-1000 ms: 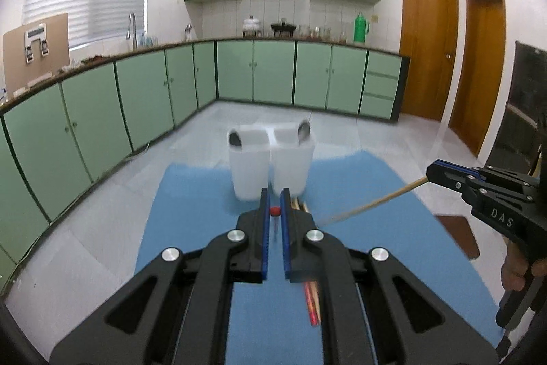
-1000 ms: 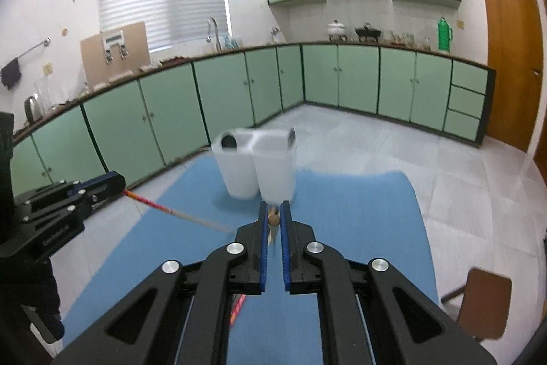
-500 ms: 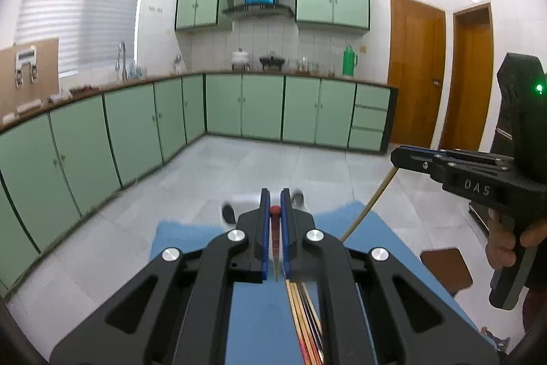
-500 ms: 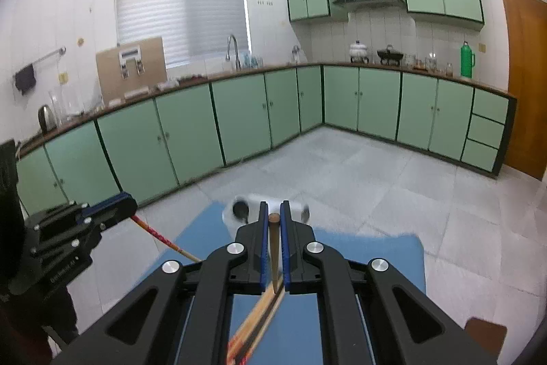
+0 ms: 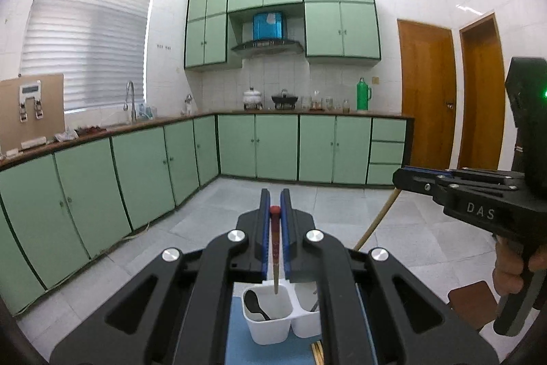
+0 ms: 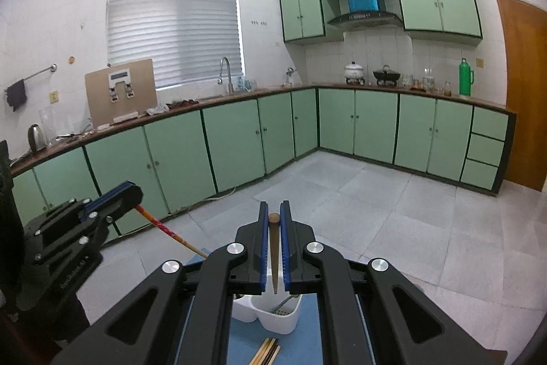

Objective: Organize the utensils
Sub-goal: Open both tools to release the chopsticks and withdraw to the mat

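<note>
our left gripper (image 5: 275, 211) jaws clamp a slim red-tipped chopstick (image 5: 275, 248); our right gripper (image 6: 274, 218) jaws clamp a tapered wooden chopstick (image 6: 274, 252) above the white plastic caddy (image 6: 280, 318).

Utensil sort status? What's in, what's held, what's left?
Done: a black spoon sits in the white holder.
In hand: left gripper clamps a red-tipped chopstick, right gripper a brown chopstick, both hanging over the holder.
Left: drop both; loose chopsticks lie on the blue mat.
</note>
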Tool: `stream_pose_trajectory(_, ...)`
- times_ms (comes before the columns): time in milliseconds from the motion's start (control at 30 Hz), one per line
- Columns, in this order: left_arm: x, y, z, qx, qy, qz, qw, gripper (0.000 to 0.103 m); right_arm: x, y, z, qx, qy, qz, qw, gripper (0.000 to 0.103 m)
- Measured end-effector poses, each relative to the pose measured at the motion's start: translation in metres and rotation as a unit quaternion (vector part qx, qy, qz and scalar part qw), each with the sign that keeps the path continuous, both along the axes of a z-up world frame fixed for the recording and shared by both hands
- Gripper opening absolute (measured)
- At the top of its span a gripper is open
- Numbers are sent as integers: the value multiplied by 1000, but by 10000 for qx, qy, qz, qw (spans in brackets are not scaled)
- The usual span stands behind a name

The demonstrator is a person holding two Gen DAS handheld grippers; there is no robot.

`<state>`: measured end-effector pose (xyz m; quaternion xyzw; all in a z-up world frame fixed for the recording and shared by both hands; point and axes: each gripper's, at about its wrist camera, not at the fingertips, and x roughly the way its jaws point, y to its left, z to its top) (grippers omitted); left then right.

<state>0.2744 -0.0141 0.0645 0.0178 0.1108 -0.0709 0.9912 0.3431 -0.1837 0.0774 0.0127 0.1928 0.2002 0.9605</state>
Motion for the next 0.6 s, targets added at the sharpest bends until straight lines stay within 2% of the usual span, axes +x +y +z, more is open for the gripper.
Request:
stream_pose_trajectory(233,41,1,-42,-14,683,-62,9976,8,34,11,-44,-170,533,13,9984,7)
stream_pose_trajectory(267,44,4,-46,-27,760,-37,9971,10,35,11,-48,-202,572,8,9982,7)
stream_pose_trajectory(333,45,10,-52,-62,854,-5,9963,22,34,10,-54,-231,602,-37,9979,10)
stream_pose_trajectory(400,42,14,-55,-80,853,22,9963,25,32,4,-54,-208,592,-92,9980,21)
stream_pose_trajectory(533,27,26,-53,-123,816,87,9966,35,13,-11,-52,-185,457,-283,9984,33)
stream_pose_trajectory(600,14,29,-52,-140,765,130,9969,42,0,-18,-54,-204,389,-377,9983,45)
